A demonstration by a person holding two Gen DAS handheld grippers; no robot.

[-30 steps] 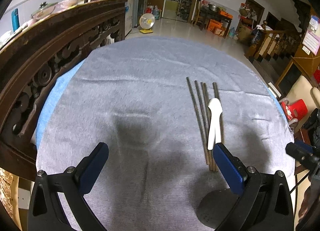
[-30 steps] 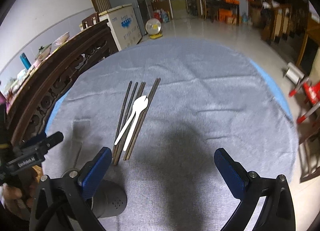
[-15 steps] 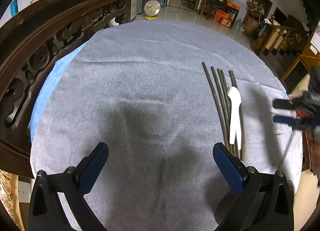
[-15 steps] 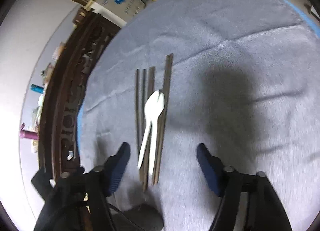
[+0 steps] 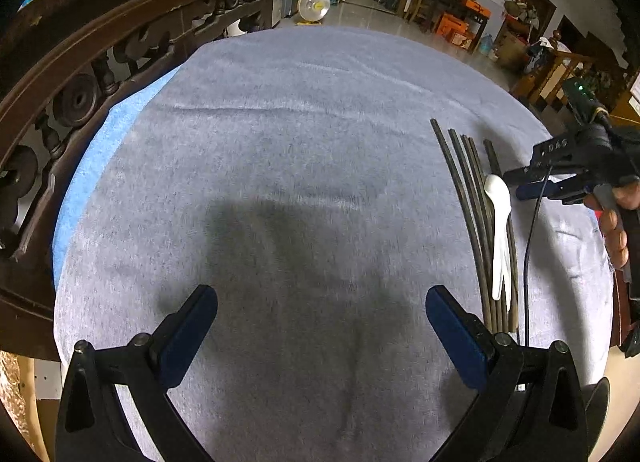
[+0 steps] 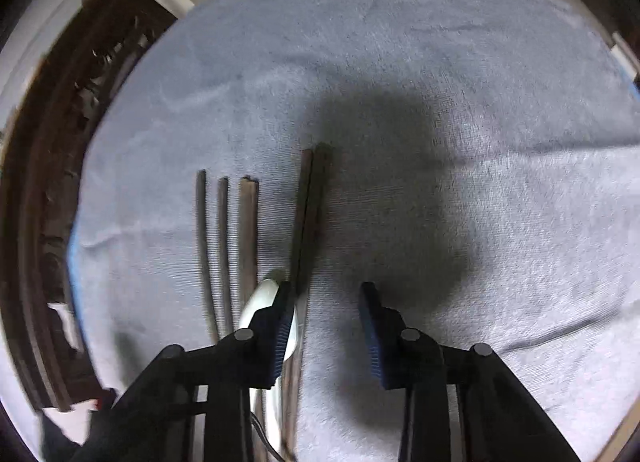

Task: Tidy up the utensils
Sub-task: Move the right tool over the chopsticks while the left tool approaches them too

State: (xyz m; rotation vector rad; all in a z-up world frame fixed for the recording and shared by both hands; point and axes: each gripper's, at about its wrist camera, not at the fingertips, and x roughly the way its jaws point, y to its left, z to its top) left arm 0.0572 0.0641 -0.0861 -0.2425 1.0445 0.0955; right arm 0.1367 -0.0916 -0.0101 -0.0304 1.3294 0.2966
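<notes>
The left gripper (image 5: 320,326) hangs low over the near part of the grey cloth (image 5: 300,182), level and pointing across the table, its blue pads (image 5: 188,334) spread wide with only bare cloth between them. A carved dark wooden rail (image 5: 100,62) curves along the left of the table.

Toward the right of the cloth lie the dark chopsticks (image 5: 466,202), side by side and running away from the camera, with the white spoon (image 5: 498,222) resting on top of them, bowl at the far end.

The right gripper (image 6: 326,294) tilts steeply down over this bundle, held by the hand (image 5: 616,222) at the table's right edge. Its jaws are partly open and hold nothing. Its left pad (image 6: 282,326) sits just over the spoon's bowl (image 6: 264,294), beside the rightmost chopstick (image 6: 306,222), which lies between the pads; whether the pad touches is unclear.
</notes>
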